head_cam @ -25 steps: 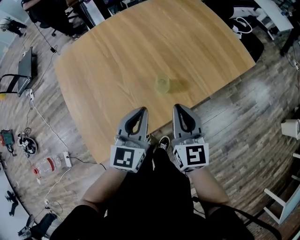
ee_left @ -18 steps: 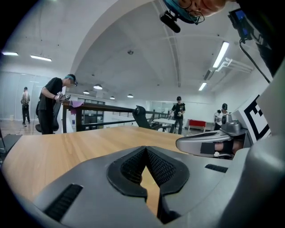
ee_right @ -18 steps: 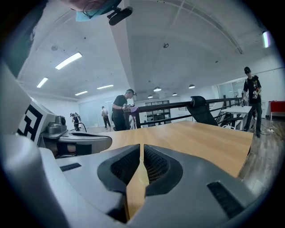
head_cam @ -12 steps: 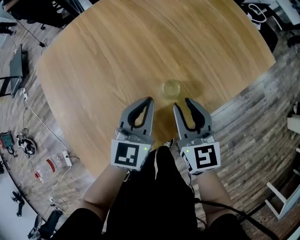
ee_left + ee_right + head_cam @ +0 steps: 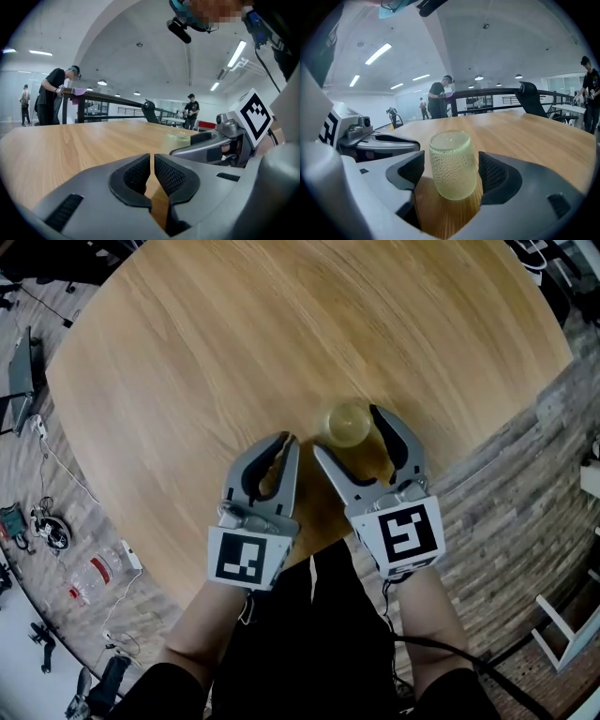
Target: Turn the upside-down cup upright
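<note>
I see the cup (image 5: 348,424) standing upside down on the wooden table (image 5: 234,352), mouth on the tabletop and closed base facing up. It is a small tumbler of pale yellow-green see-through glass, its side covered in fine dimples and its base smooth. It stands straight, not tilted, near the table edge closest to me. It sits between the jaws of my right gripper (image 5: 347,430), which have just been opening; a slim gap shows on either side, so neither pad presses it.
</note>
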Demonstrator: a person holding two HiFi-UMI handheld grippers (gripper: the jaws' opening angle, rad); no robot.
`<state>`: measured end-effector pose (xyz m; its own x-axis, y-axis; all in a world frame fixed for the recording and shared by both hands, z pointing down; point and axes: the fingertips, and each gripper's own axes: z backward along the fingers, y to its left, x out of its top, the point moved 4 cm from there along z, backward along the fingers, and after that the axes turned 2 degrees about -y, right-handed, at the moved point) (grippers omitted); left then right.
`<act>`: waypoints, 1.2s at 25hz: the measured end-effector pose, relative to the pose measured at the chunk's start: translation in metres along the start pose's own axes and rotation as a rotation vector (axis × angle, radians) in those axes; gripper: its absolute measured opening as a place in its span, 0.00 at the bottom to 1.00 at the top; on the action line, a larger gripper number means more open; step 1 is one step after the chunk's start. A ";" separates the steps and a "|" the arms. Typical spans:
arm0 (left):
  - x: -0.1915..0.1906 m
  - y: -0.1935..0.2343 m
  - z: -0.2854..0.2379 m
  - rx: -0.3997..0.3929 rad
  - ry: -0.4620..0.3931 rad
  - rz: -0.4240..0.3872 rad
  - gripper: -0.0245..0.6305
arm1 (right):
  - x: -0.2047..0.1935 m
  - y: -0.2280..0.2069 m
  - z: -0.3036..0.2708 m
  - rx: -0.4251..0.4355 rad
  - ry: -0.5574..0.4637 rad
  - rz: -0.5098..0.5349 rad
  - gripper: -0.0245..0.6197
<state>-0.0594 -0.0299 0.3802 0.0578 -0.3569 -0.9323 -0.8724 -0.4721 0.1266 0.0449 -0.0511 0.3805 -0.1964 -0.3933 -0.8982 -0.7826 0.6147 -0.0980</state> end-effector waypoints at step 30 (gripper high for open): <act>0.012 -0.038 0.010 -0.573 -0.107 0.325 0.34 | 0.071 0.012 0.042 0.190 -0.241 -0.151 0.51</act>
<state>-0.0308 -0.0078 0.3610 -0.2387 -0.4857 -0.8409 -0.4398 -0.7180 0.5396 0.0462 -0.0425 0.2969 0.0765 -0.3304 -0.9407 -0.6639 0.6870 -0.2953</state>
